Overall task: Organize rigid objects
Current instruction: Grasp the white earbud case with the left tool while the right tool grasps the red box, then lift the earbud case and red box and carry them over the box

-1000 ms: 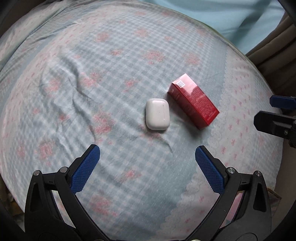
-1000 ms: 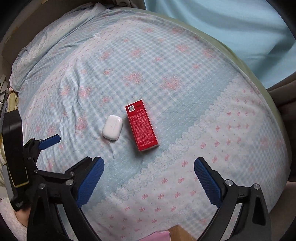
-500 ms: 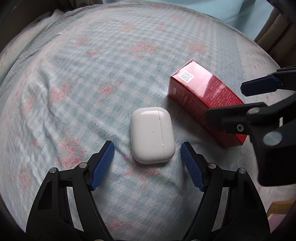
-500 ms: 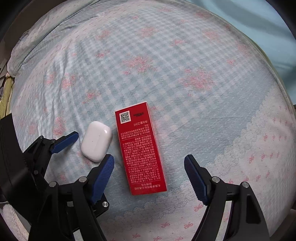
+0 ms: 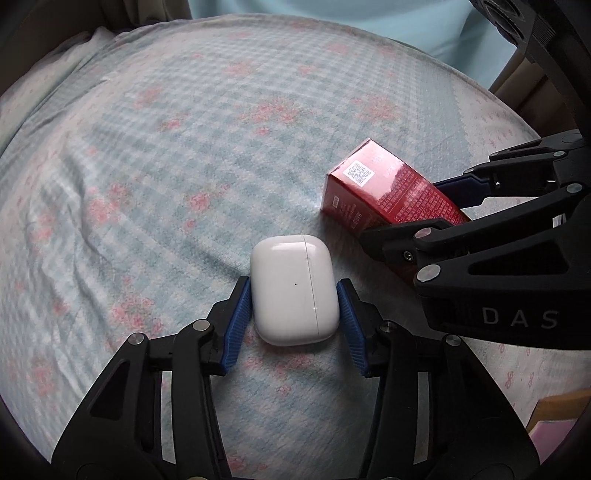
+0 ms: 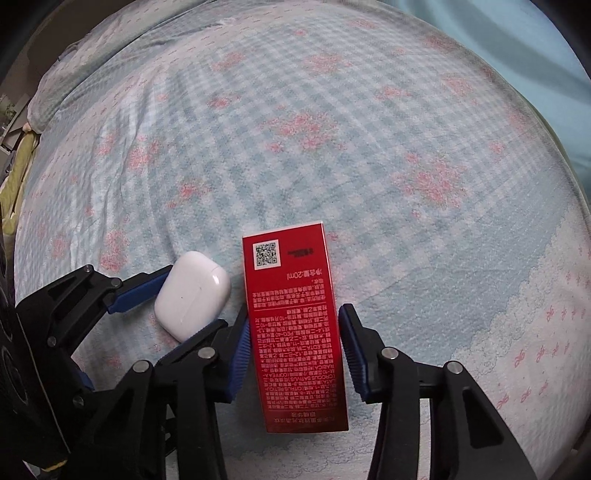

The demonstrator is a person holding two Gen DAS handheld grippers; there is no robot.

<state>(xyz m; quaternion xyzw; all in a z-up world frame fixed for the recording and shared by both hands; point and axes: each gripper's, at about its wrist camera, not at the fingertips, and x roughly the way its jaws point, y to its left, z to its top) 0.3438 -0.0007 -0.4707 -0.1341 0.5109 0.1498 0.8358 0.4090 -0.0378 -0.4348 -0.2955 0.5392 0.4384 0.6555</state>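
Observation:
A white earbud case [image 5: 291,295] lies flat on the chequered bedsheet [image 5: 184,166]. My left gripper [image 5: 292,282] points down over it. Its jaws are closing, and the blue pads [image 5: 240,317] touch the case's two long sides. Just to the right lies a red carton [image 6: 291,288] with a QR code and small print on top. My right gripper [image 6: 294,311] is shut on it, pads against both long edges near its middle. The right wrist view also shows the case [image 6: 192,295] inside the left gripper [image 6: 195,299]. The left wrist view shows the carton [image 5: 369,184] in the right gripper [image 5: 400,210].
The sheet has pink flowers, soft wrinkles at the left [image 5: 74,221] and a lace-printed border [image 6: 517,295] at the right. Plain light blue fabric [image 5: 332,22] lies at the back. A brownish curtain [image 5: 517,81] hangs at the far right. A pink and tan edge [image 5: 554,421] shows low right.
Both grippers have come down onto the bed. The left jaws narrowed from wide open to the earbud case's sides. The right jaws narrowed onto the red carton.

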